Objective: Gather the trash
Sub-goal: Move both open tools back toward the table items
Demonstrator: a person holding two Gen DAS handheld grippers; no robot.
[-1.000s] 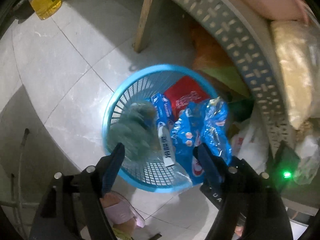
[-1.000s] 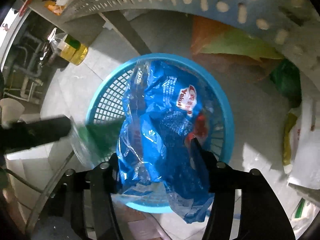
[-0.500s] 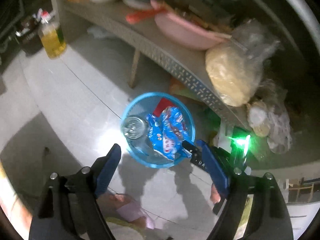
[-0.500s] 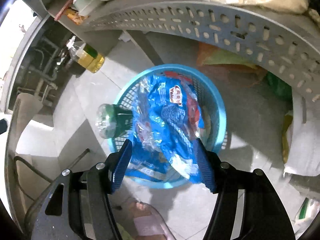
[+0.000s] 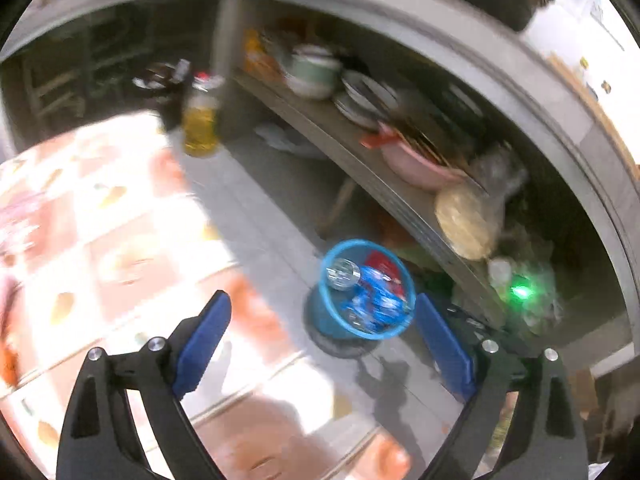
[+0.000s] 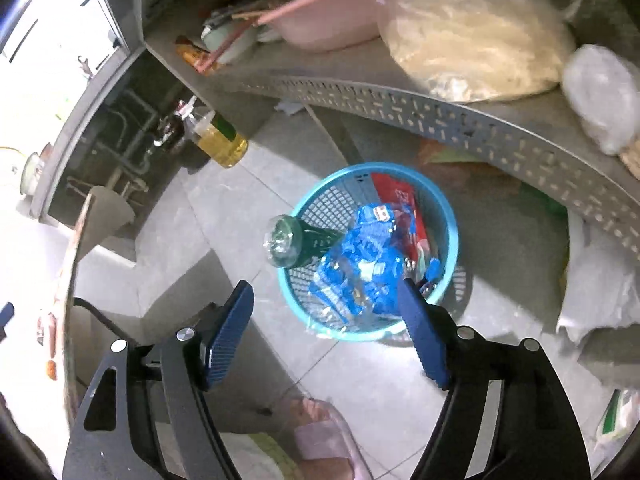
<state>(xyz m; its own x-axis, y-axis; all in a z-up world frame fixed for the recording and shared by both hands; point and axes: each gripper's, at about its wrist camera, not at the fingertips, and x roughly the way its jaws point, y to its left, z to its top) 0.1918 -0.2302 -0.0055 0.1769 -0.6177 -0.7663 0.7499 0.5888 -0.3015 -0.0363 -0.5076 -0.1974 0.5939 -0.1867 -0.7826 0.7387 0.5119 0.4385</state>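
Right wrist view: right gripper jaws just widened, empty; blue wrapper and green bottle dropped into blue basket ahead of tips. Left gripper also widened, empty, pulled back high above basket. Deposit looks done.

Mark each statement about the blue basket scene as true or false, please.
1. The round blue plastic mesh basket stands on the grey tiled floor. True.
2. The green plastic bottle lies on the floor beside the basket. False: it leans in the basket, its base over the rim.
3. The right tongs grip the crumpled blue plastic wrapper. False: they are open and empty; the wrapper lies in the basket.
4. The left tongs are open. True.
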